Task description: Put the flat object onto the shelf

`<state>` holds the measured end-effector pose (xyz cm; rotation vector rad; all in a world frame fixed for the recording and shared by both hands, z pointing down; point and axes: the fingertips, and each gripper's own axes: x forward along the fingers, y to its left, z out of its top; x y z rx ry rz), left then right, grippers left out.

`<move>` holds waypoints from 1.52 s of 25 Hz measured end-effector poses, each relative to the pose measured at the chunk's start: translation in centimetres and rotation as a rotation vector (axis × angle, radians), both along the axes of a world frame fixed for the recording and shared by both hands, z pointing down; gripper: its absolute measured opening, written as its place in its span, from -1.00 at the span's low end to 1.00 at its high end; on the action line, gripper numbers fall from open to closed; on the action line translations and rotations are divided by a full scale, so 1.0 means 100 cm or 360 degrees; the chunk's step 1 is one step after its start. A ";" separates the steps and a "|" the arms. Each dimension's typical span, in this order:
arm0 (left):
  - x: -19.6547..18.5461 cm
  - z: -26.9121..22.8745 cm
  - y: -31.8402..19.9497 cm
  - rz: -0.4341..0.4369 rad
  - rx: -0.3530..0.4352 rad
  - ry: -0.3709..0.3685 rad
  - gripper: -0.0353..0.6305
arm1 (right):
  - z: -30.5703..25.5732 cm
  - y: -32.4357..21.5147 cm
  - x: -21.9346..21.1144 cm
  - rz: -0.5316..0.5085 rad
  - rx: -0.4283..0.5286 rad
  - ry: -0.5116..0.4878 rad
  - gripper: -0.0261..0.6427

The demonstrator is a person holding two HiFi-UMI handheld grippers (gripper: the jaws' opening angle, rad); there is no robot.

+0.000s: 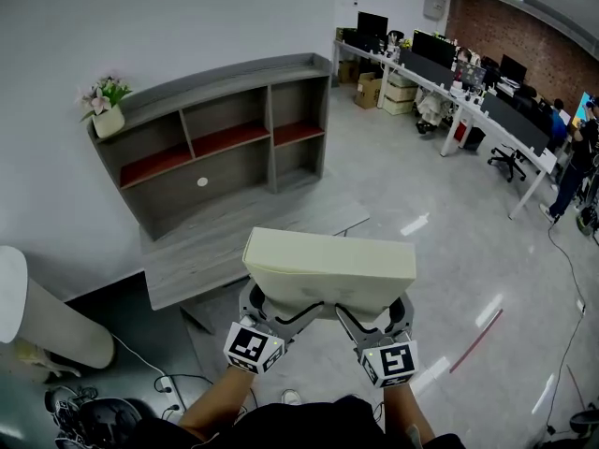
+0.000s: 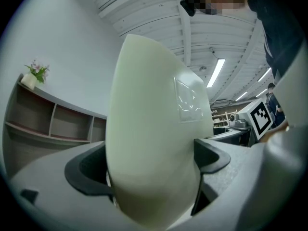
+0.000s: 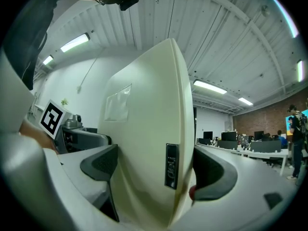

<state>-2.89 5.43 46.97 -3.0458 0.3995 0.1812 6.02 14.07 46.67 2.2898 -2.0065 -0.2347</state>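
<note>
**Flat object held aloft in two grippers, short of the shelf**

Seen from the head view, a person holds a cream flat object [image 1: 329, 271] in the air with a gripper in each hand. The left gripper [image 1: 265, 309] has its near left corner and the right gripper [image 1: 388, 314] its near right corner. The object lies roughly level above the grey floor [image 1: 440, 241], near the front edge of a low grey desk top [image 1: 211, 251] but apart from it.

Beyond the desk top, the grey shelf [image 1: 225, 138] stands against the white wall, with red boards in its upper compartments. A potted plant [image 1: 106, 106] sits on the left end of its top. Office desks [image 1: 468, 87] with monitors line the right side of the room, well apart from the shelf.

In the left gripper view, the jaws are clamped on the flat object [image 2: 154, 129], with dark pads [image 2: 86, 170] pressed against both its faces. The shelf [image 2: 53, 124] and the potted plant [image 2: 34, 73] show at left.

In the right gripper view, the jaws likewise grip the flat object [image 3: 144, 143]. Its thin edge faces the camera, and a small dark label [image 3: 171, 165] sits on that edge.
</note>
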 end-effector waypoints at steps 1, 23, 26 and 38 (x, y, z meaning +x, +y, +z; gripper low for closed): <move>-0.002 -0.001 -0.002 0.0001 0.0003 0.0004 0.74 | -0.001 -0.002 -0.002 0.0001 0.0000 0.0001 0.51; 0.019 -0.010 -0.059 -0.0093 -0.0036 0.0049 0.74 | -0.016 -0.063 0.024 -0.0094 0.0044 0.0022 0.51; 0.032 -0.010 -0.070 -0.0104 -0.0041 0.0055 0.74 | -0.016 -0.074 0.038 -0.0105 0.0043 0.0028 0.51; 0.089 -0.016 -0.120 -0.0174 -0.0004 0.0036 0.74 | -0.017 -0.128 0.098 -0.0164 0.0078 -0.0022 0.51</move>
